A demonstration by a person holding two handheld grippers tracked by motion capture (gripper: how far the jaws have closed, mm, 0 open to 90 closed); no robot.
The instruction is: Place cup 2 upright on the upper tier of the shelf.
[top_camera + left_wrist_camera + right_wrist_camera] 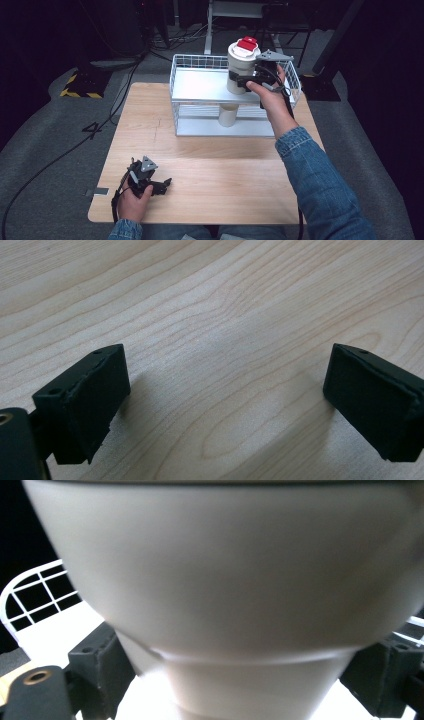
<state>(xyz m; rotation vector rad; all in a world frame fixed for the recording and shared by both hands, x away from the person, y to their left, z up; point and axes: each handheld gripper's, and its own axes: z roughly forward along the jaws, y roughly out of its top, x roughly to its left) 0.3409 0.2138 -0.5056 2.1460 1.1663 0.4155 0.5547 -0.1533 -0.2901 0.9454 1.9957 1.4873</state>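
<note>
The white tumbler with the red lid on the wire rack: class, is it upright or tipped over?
Upright. The tumbler stands vertically at the rack's upper shelf, red lid on top, with the right tool around its body.

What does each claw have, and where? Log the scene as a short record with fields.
surface: wooden table
rack: white wire rack with two shelves, at the far side of the table
right claw: shut on the white cup, level with the rack's top shelf
cup lid: red lid, on
cup pose: upright
left claw: open, holds nothing, low over bare wood at the near left of the table
</note>
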